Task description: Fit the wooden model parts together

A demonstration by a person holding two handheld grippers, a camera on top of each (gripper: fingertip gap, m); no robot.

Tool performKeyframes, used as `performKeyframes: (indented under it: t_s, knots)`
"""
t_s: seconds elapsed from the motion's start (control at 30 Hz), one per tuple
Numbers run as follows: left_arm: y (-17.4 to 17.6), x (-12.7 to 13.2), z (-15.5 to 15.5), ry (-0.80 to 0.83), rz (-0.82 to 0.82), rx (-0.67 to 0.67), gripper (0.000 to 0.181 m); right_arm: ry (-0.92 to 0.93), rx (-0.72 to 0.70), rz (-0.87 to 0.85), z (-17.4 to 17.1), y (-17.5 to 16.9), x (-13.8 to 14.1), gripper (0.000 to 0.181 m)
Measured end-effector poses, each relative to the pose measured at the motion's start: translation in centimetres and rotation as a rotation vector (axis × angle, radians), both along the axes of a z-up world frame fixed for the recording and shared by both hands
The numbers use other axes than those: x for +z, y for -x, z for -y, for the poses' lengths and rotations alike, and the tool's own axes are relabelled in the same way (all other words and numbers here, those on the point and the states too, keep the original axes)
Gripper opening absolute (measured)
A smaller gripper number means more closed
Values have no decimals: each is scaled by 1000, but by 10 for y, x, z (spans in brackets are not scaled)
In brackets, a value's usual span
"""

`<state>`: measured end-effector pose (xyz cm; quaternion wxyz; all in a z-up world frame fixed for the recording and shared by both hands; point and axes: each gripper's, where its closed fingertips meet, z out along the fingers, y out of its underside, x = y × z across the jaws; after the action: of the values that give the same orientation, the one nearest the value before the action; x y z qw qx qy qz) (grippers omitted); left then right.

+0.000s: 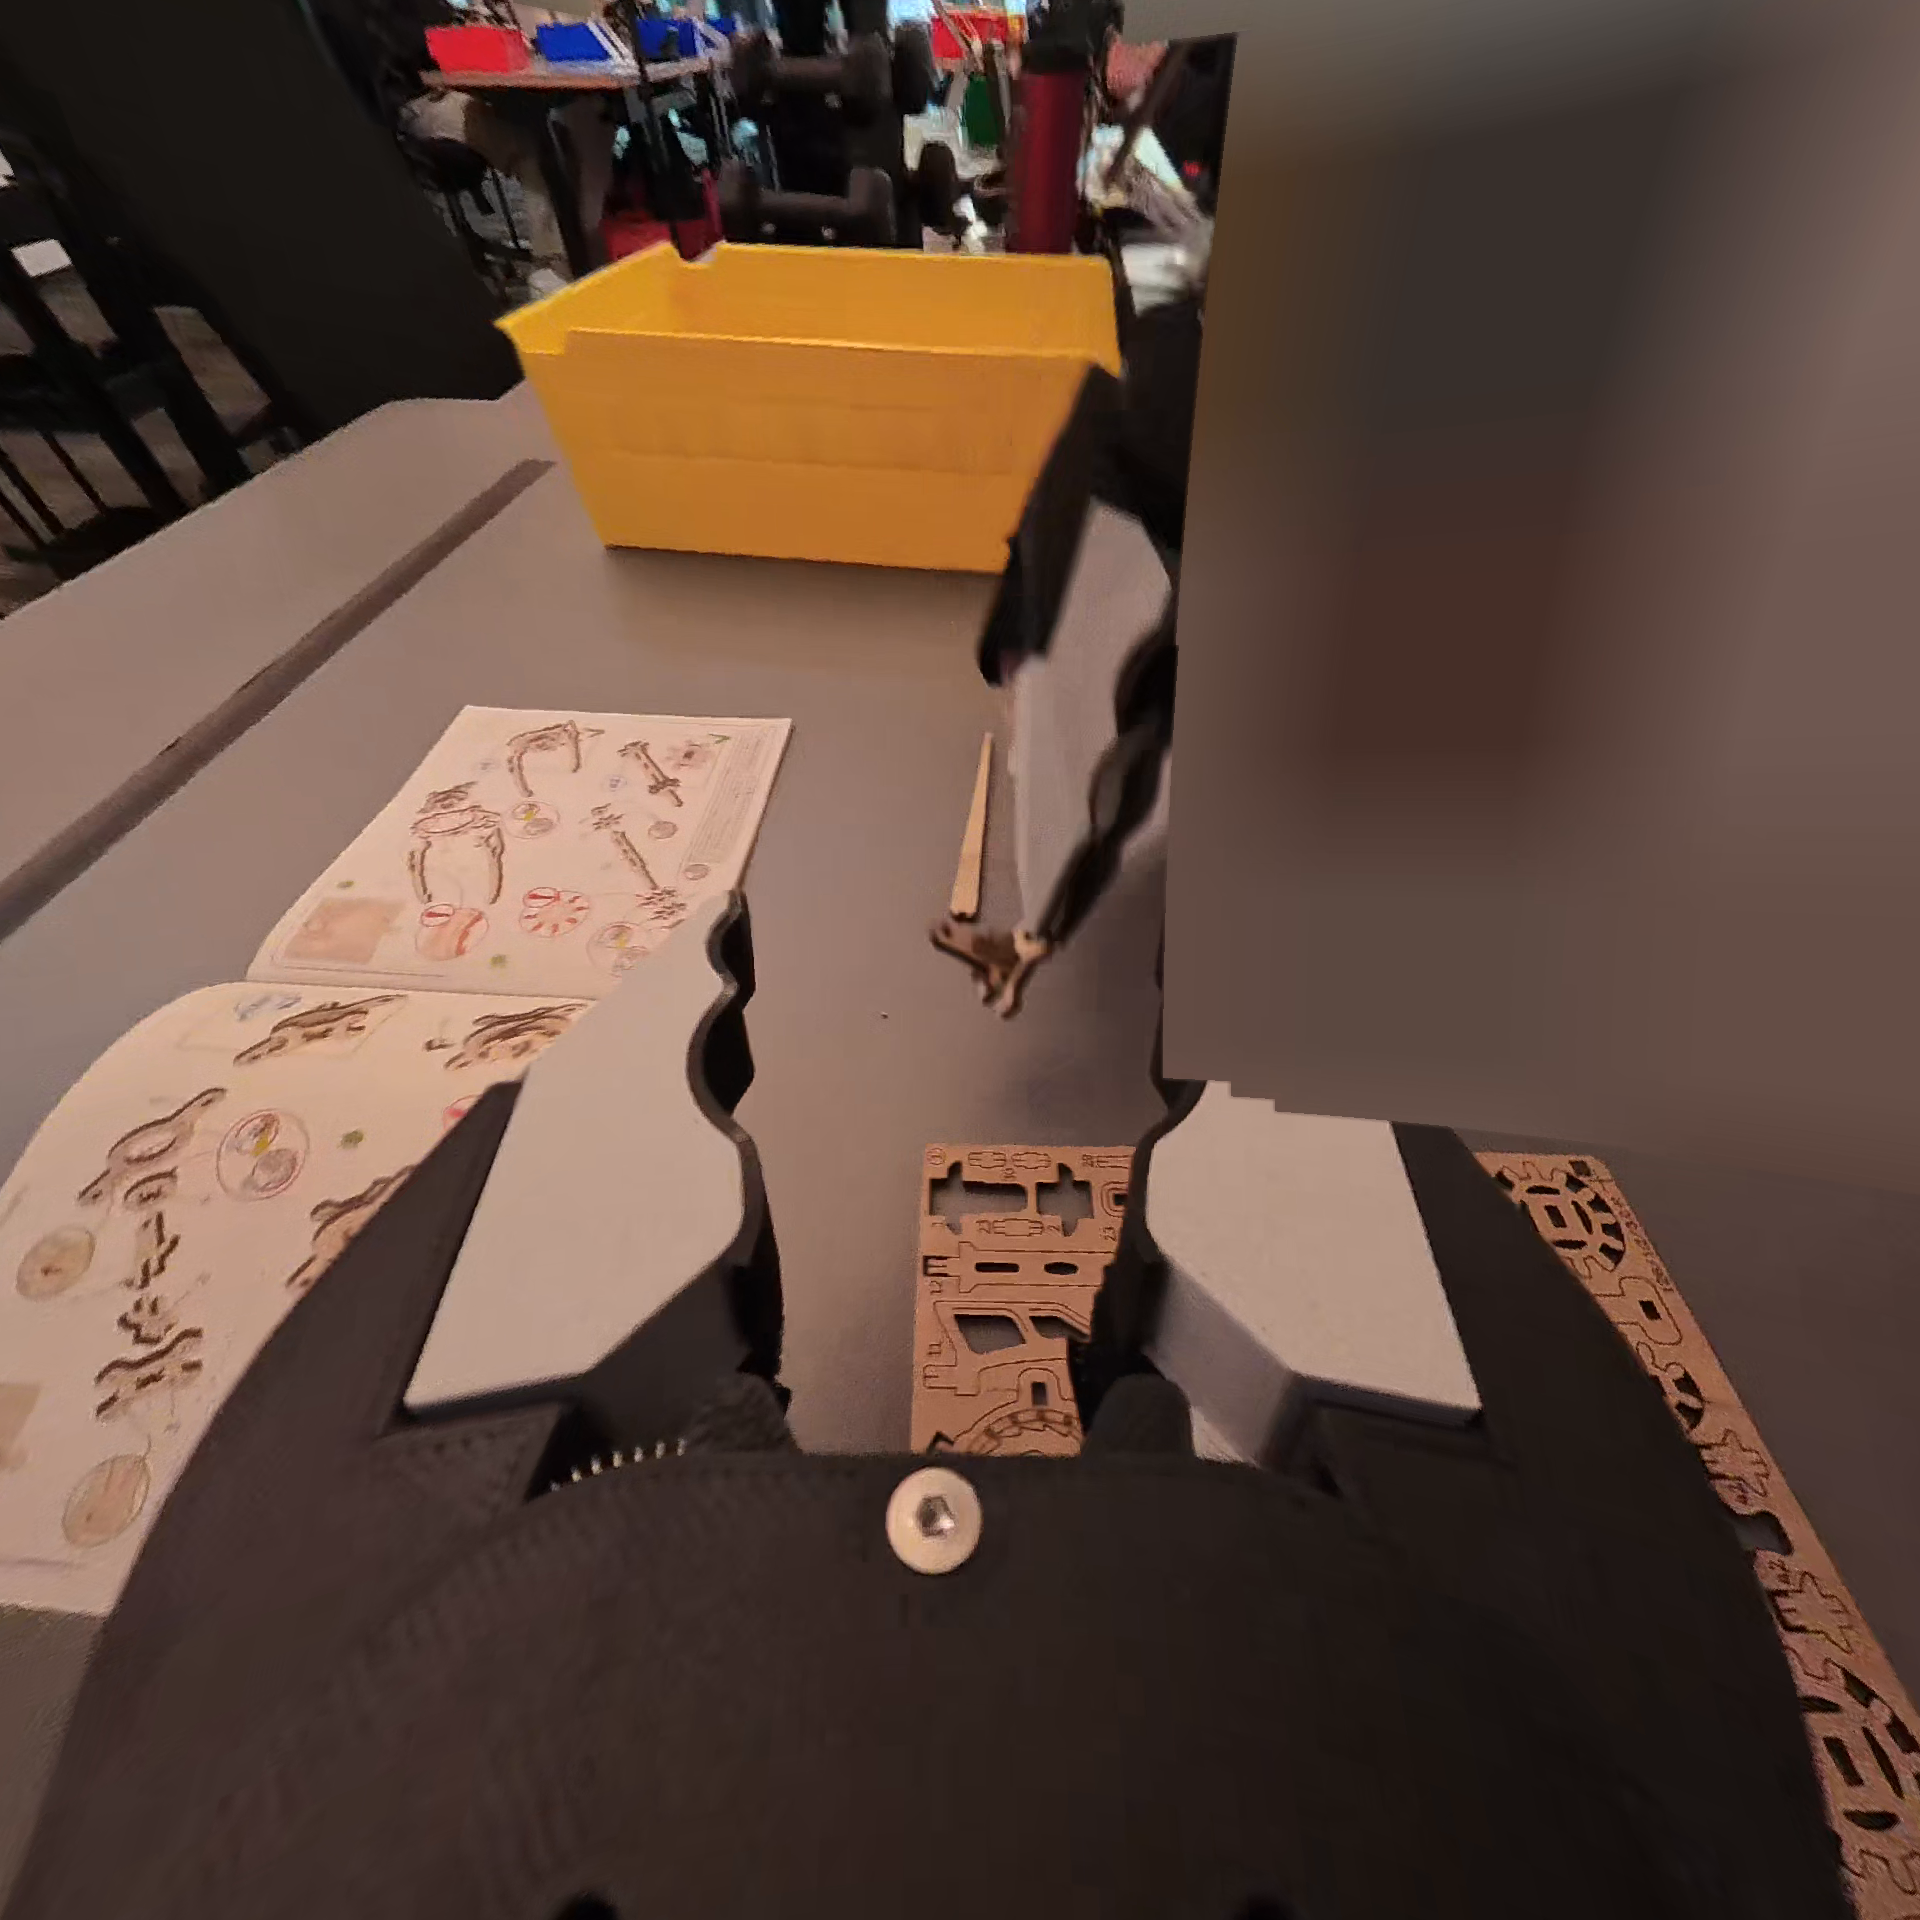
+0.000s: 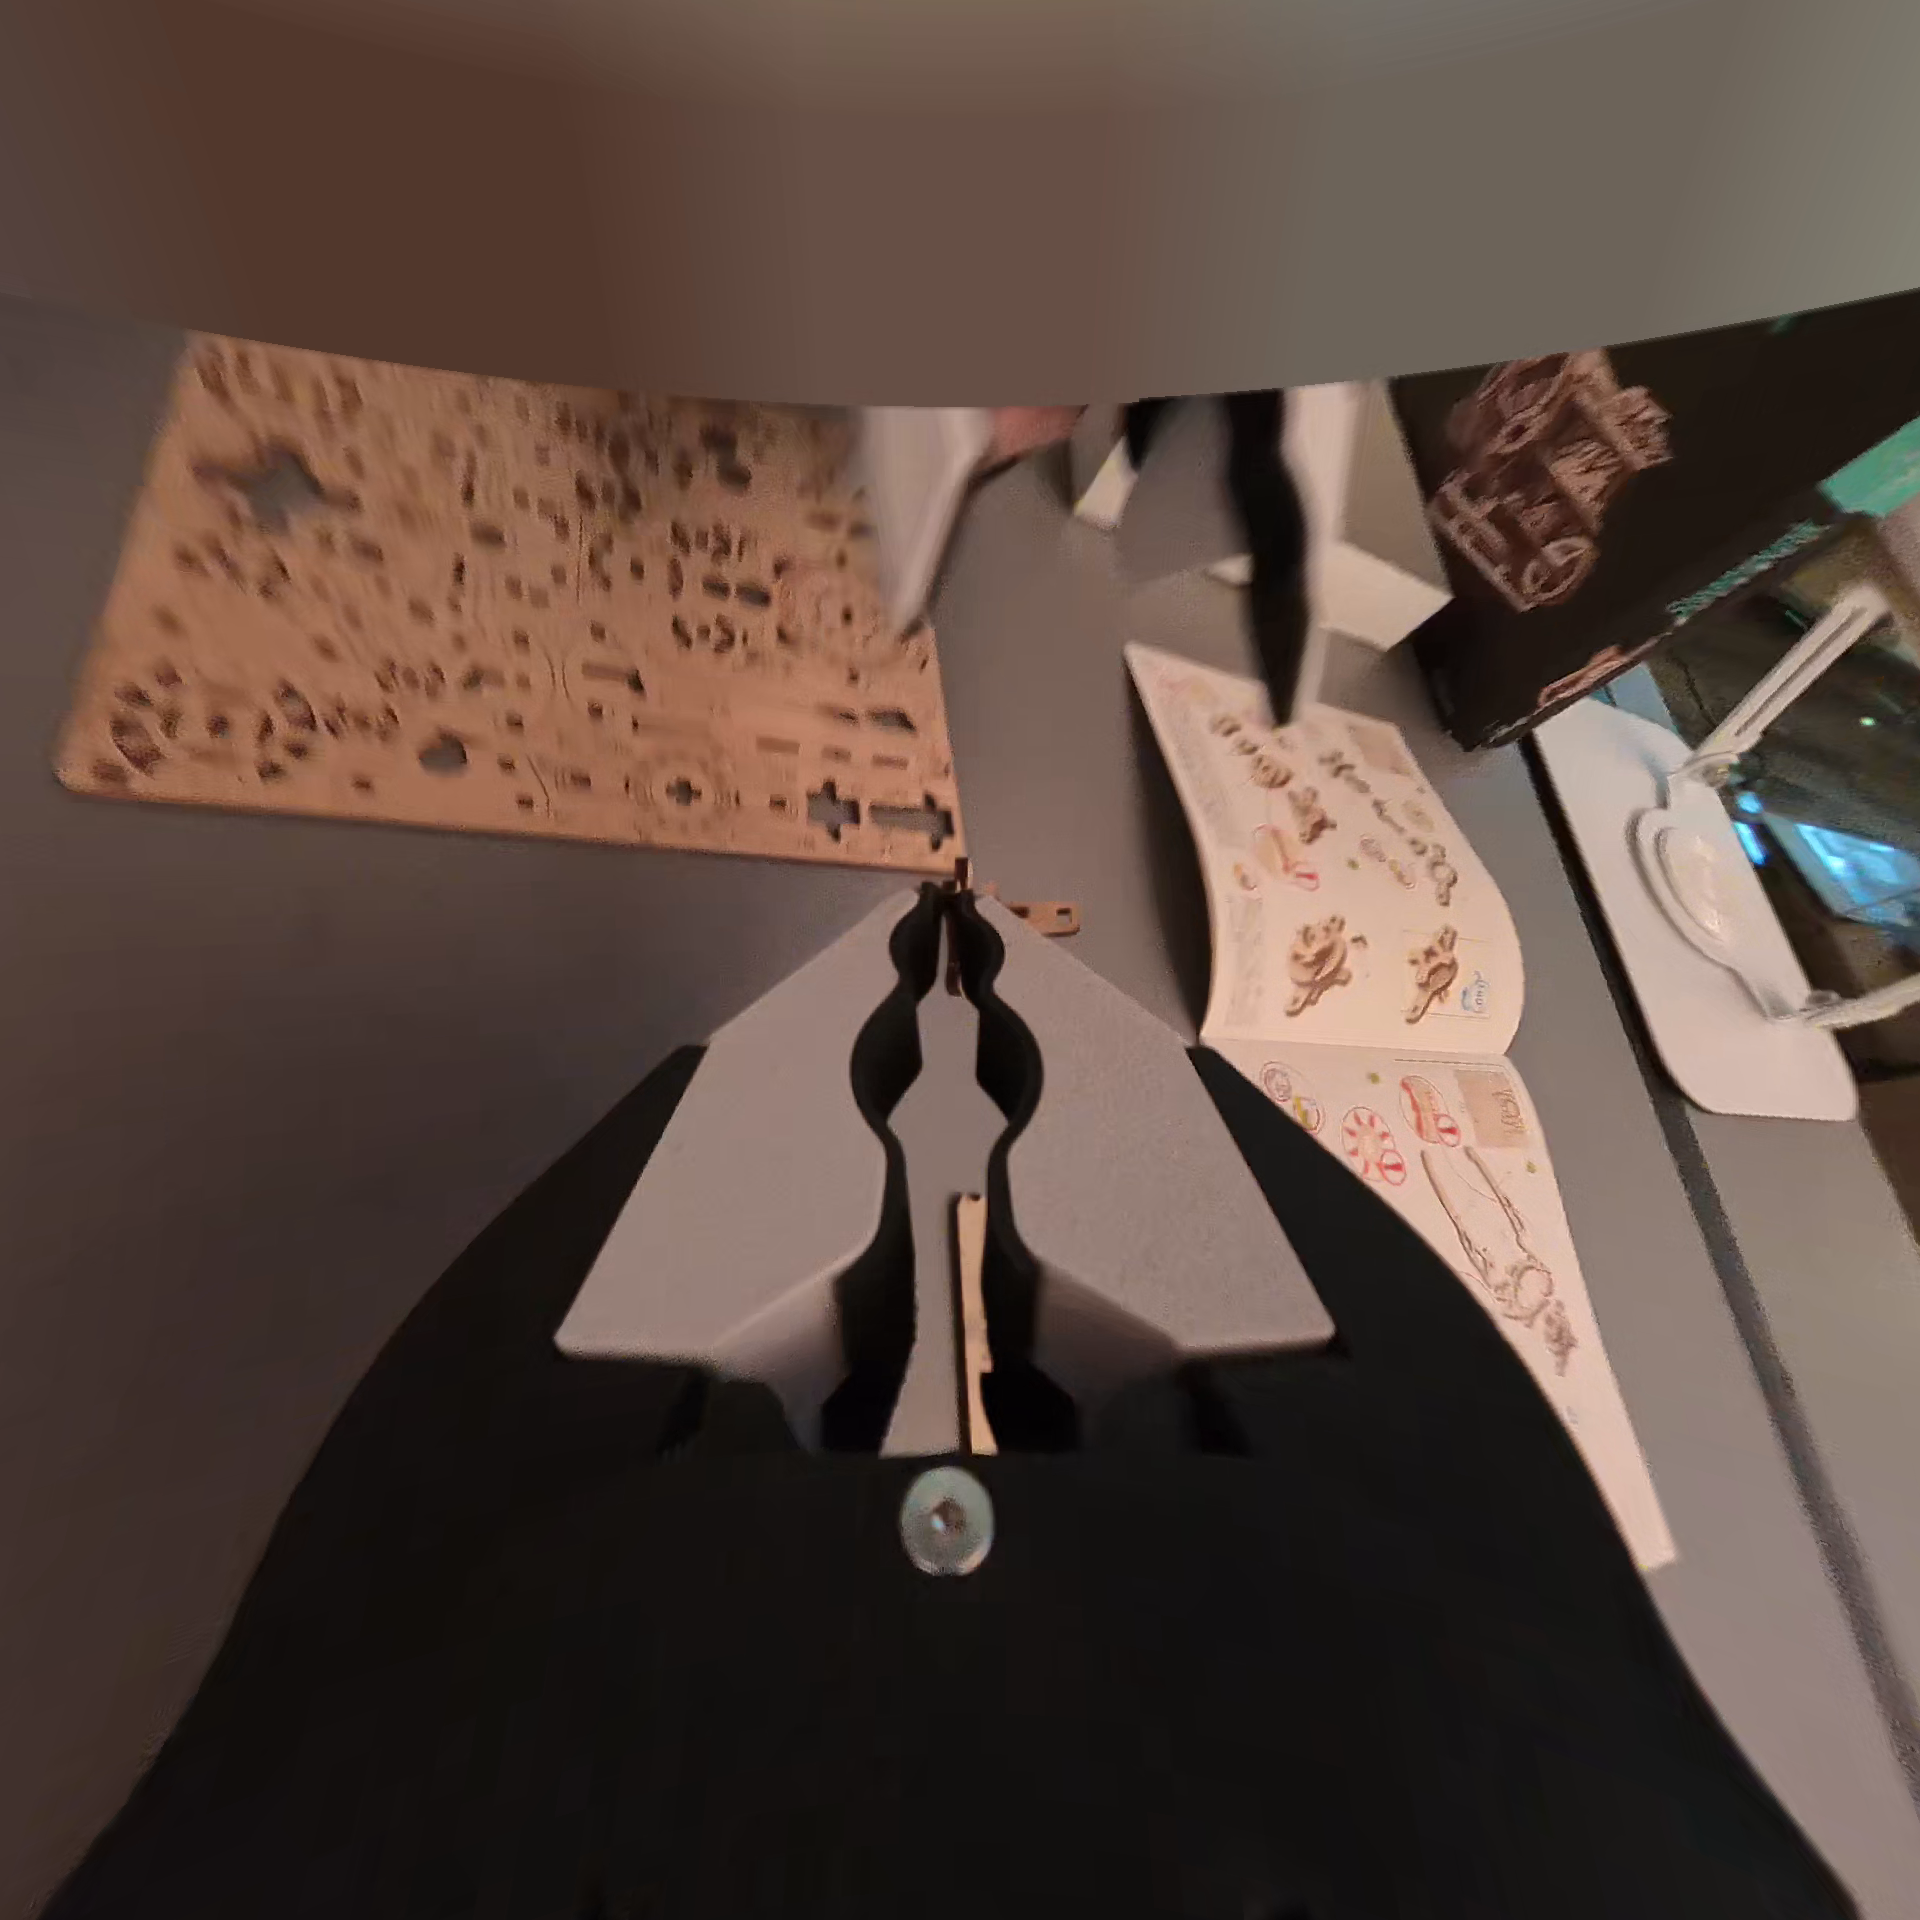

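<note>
Right gripper (image 2: 954, 914) pinching small wooden part (image 1: 987, 951) at its tips above table (image 1: 852, 665), left gripper (image 1: 940, 1174) hanging wide and empty over parts sheet (image 1: 997, 1299); thin tip grip risking slippage.

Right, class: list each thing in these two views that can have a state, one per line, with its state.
Left gripper: open, holding nothing.
Right gripper: shut on small wooden model part.
Yellow plastic bin: upright, contents hidden.
Paper instruction booklet: open, lying on grey table.
Laser-cut wooden parts sheet: flat, several pieces already removed.
Thin wooden stick: lying loose.
</note>
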<state>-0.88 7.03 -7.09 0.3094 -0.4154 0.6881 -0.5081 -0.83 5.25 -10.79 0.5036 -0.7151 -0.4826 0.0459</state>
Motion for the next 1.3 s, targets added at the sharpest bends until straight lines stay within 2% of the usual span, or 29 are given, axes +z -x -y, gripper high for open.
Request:
performKeyframes:
  t_s: [0.13, 0.2, 0.3, 0.37, 0.43, 0.47, 0.53, 0.6, 0.7, 0.83, 1.0, 1.07, 1.3]
  knots:
    - [1, 10, -22, 70, 33, 59, 71, -13, 32, 235, 3, 8, -33, 2]
    - [2, 10, -27, 73, 31, 72, 70, 20, 57, 276, 8, 11, -42, 6]
    - [1, 4, -28, 68, 5, 75, 69, 90, 94, 179, 18, 20, -35, 23]
    - [1, -4, -25, 58, -32, 59, 64, 103, 103, 55, 21, 21, -16, 22]
    - [2, -15, -21, 39, -86, 29, 58, 137, 22, -83, 10, 10, -4, 20]
    - [3, -21, -18, 32, -113, 10, 54, 179, -39, -127, 2, 1, -7, 18]
    - [5, -30, -10, 17, -162, -39, 41, 284, -70, -165, -2, -6, -22, 12]
    - [7, -33, -3, 0, -179, -70, 31, 341, -44, -147, -1, -4, -35, 0]
    - [10, -43, 5, -43, -220, -107, 25, 326, -17, -121, -2, 0, -35, 0]
    - [12, -63, 12, -131, -301, -125, 21, 338, -16, -133, -3, 3, -35, 9]
    - [6, -70, 18, -228, -305, -103, 7, 363, -8, -123, -5, 4, -41, 9]
    - [6, -73, 21, -232, -324, -110, 6, 379, 0, -121, -3, 5, -41, 1]
    - [-1, -71, 18, -218, -317, -64, 6, 388, -23, -121, 1, 2, -42, 1]
